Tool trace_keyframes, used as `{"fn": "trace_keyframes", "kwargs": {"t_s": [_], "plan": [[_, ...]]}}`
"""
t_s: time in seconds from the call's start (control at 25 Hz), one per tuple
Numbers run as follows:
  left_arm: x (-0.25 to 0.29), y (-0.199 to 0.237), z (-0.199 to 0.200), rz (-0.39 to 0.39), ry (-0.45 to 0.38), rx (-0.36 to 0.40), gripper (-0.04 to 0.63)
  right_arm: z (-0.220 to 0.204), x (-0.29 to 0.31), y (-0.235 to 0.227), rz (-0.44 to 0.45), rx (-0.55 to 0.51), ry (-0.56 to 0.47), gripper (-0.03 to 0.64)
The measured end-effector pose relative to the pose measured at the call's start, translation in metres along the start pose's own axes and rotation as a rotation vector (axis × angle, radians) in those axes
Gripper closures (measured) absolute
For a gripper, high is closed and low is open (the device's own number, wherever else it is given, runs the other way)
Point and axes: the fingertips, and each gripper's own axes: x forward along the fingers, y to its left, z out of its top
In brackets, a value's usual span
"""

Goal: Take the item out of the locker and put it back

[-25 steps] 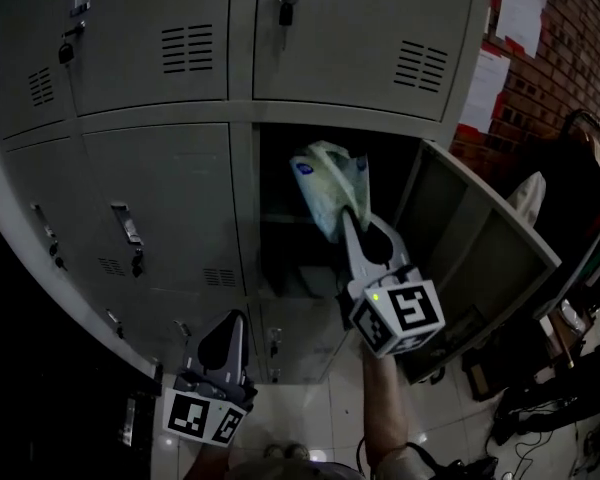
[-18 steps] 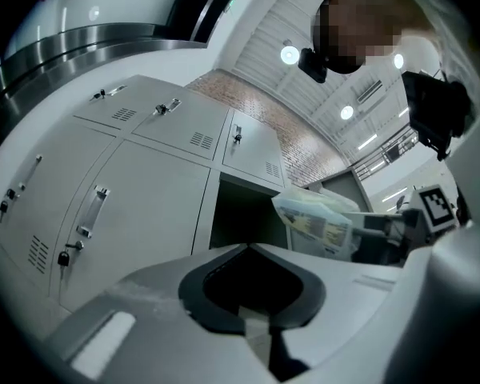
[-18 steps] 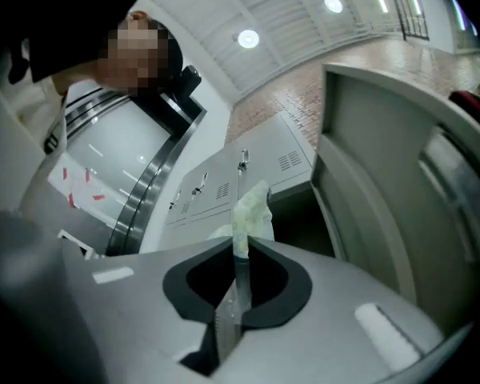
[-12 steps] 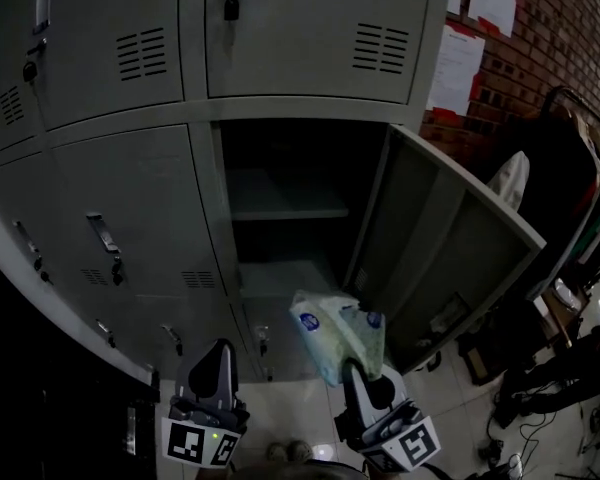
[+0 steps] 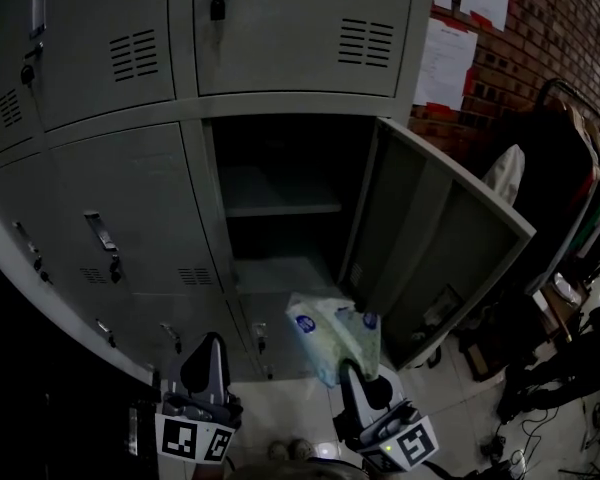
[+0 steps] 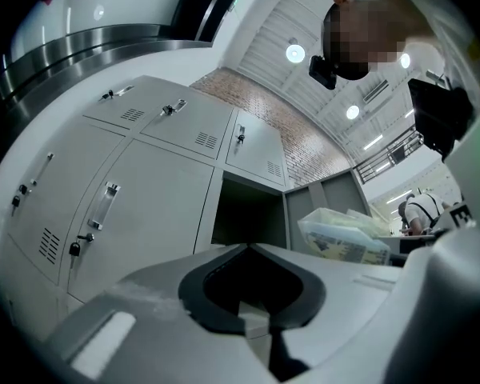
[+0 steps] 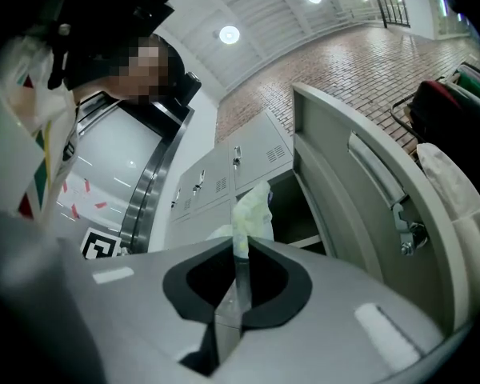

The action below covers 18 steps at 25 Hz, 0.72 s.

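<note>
1. While the left gripper (image 5: 208, 346) hung at the near left, its jaws were closed together on nothing. It faced shut locker doors (image 5: 130, 228), well left of the task's thing.
2. Far of both grippers the open locker compartment (image 5: 280, 168) gaped dark, with a shelf (image 5: 280, 208) across it.
3. Outside the locker, just near of the compartment's lower edge, the soft packet (image 5: 330, 330) was pinched by its bottom edge in the right gripper (image 5: 353, 370), whose jaws were clamped almost flat on the thin film. Its long axis ran up and away from those jaws, leaning left toward the opening, so returning it looked like a push far and slightly left by this nearer gripper.
4. Swung out to the right, the door (image 5: 450, 258) stood close to the packet but apart.
</note>
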Motion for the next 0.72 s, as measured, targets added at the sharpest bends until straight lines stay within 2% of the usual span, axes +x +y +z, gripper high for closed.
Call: {"fn": "trace_keyframes", "kwargs": {"t_s": [0.52, 0.64, 0.72], "plan": [[0.002, 0.0, 0.001, -0.01, -0.003, -0.011, 0.591, 0.0, -0.005, -0.001, -0.022, 0.013, -0.006, 0.604], [0.003, 0.003, 0.001, -0.008, -0.002, -0.013, 0.591, 0.012, 0.014, 0.0, 0.024, -0.005, -0.029, 0.604], [0.003, 0.006, 0.001, -0.004, -0.002, -0.02, 0.591, 0.022, 0.047, -0.004, 0.051, -0.063, -0.014, 0.604]]}}
